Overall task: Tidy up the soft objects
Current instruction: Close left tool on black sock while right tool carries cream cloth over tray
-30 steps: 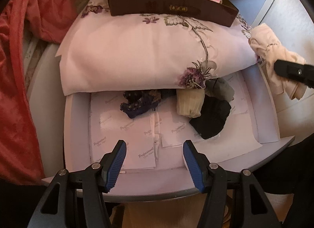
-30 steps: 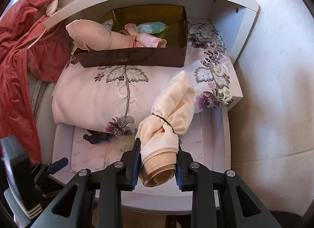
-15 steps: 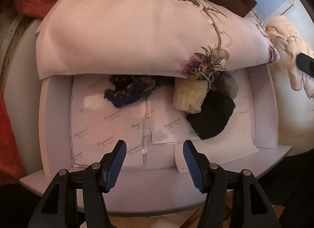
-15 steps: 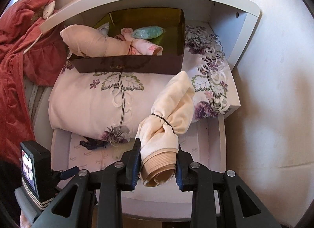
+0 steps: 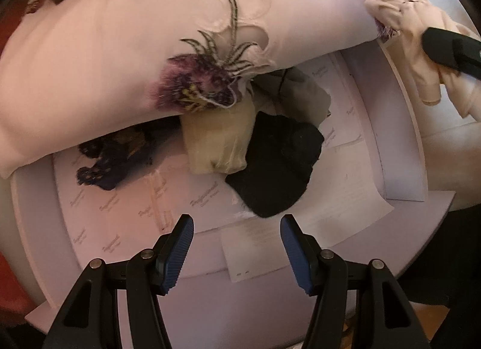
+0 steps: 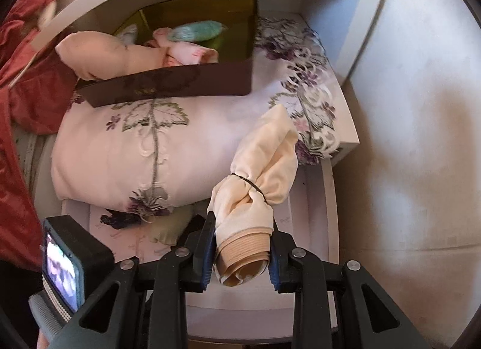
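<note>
Script printed across the white liner sheets [image 5: 144, 198] is too blurred to read — left gripper [image 5: 236, 251] gapes empty, right gripper [image 6: 242, 254] pinches the cream stocking bundle [image 6: 258, 174].

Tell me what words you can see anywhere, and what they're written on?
"Professional": repeated cursive print on the white liner paper in the drawer; the smaller line beneath is too blurred.
White slip near the front: tiny print, unreadable.
Gold mark on the brown box: too small to read.
</note>
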### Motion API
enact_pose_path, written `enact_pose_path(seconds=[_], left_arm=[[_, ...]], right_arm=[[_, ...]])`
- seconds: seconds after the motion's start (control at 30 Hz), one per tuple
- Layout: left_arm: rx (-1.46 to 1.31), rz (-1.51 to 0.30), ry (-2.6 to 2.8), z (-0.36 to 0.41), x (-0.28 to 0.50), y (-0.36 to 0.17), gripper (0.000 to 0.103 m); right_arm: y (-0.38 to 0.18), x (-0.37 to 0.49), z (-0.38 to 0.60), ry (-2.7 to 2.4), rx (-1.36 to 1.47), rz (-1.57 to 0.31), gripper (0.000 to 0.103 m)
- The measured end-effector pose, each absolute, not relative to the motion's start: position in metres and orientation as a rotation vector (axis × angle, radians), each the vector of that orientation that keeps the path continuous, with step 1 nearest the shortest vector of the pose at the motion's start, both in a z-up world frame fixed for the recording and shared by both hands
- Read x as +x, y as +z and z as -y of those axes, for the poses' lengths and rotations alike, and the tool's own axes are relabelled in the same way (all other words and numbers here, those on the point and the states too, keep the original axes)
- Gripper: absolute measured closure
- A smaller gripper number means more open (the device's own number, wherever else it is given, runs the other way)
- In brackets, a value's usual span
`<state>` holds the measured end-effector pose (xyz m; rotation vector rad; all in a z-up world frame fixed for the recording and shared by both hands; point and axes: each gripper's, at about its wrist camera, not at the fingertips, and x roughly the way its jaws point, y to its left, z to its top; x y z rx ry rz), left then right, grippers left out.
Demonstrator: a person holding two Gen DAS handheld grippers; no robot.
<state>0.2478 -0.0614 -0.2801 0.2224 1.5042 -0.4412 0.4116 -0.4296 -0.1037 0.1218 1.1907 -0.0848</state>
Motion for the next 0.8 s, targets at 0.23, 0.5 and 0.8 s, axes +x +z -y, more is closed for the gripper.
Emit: enact_pose_path(seconds=[0.23,0.5,0.8], left_arm=[[0.263,-1.533,-0.44,0.083,0.253,-0.298,0.042],[0.281,-1.577,-0.491,0.1,0.252,-0.319,0.076],[0.166,-1.564,-0.49,0.077,0.245,-0.316,0.083]], right_arm=[[-0.111,0.412,0.433,-0.106,0.146,-1.208,0.074],[-0.112,0.414,0.433,-0.114,0.159,-1.195,0.074],[-0.093,0.418,0.427,-0.075,0.187,-1.13,0.074]])
